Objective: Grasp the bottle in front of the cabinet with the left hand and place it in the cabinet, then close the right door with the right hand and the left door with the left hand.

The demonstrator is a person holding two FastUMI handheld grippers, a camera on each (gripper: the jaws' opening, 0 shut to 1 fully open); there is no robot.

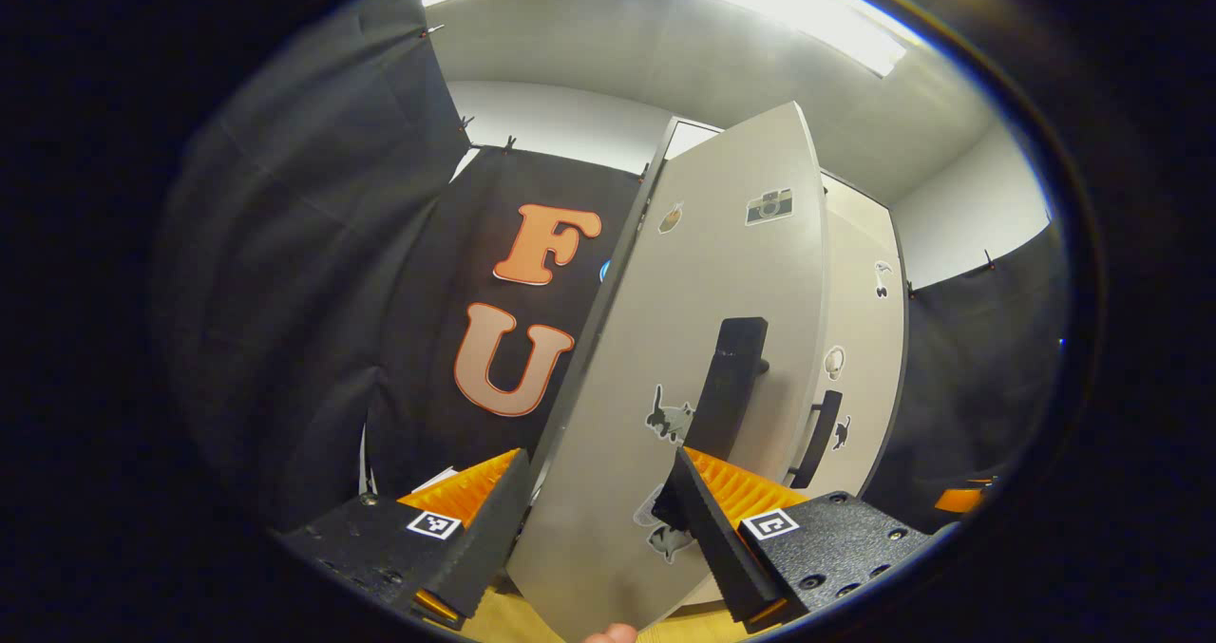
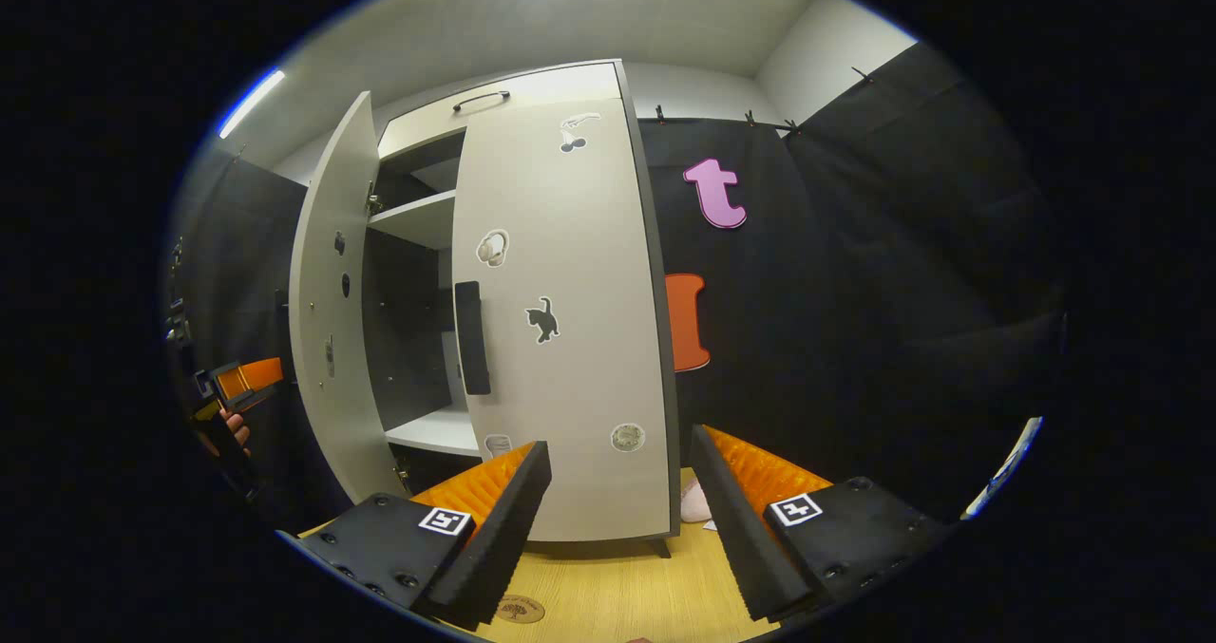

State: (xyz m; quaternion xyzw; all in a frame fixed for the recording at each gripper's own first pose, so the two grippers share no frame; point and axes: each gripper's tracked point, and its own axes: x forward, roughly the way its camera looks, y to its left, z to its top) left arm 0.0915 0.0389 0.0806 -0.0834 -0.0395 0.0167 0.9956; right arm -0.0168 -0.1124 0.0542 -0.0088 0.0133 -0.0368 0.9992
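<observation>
In the left gripper view the cabinet's left door (image 1: 684, 339) stands half open, swung out toward me, with its black handle (image 1: 731, 387) just above my right finger. My left gripper (image 1: 598, 491) is open, and the door's lower edge lies between its fingers without either pad pressing on it. Behind it the right door (image 1: 860, 339) is shut. In the right gripper view the right door (image 2: 560, 320) faces me shut, and the left door (image 2: 328, 320) hangs open beside the shelves (image 2: 423, 220). My right gripper (image 2: 619, 453) is open and holds nothing, low in front of the right door.
The cabinet stands on a wooden tabletop (image 2: 608, 586) with a round mark (image 2: 520, 609) near my fingers. A pale pink object (image 2: 695, 502) lies by the cabinet's right foot. The other gripper (image 2: 237, 382) and a hand show past the open door. Black cloth walls surround the booth.
</observation>
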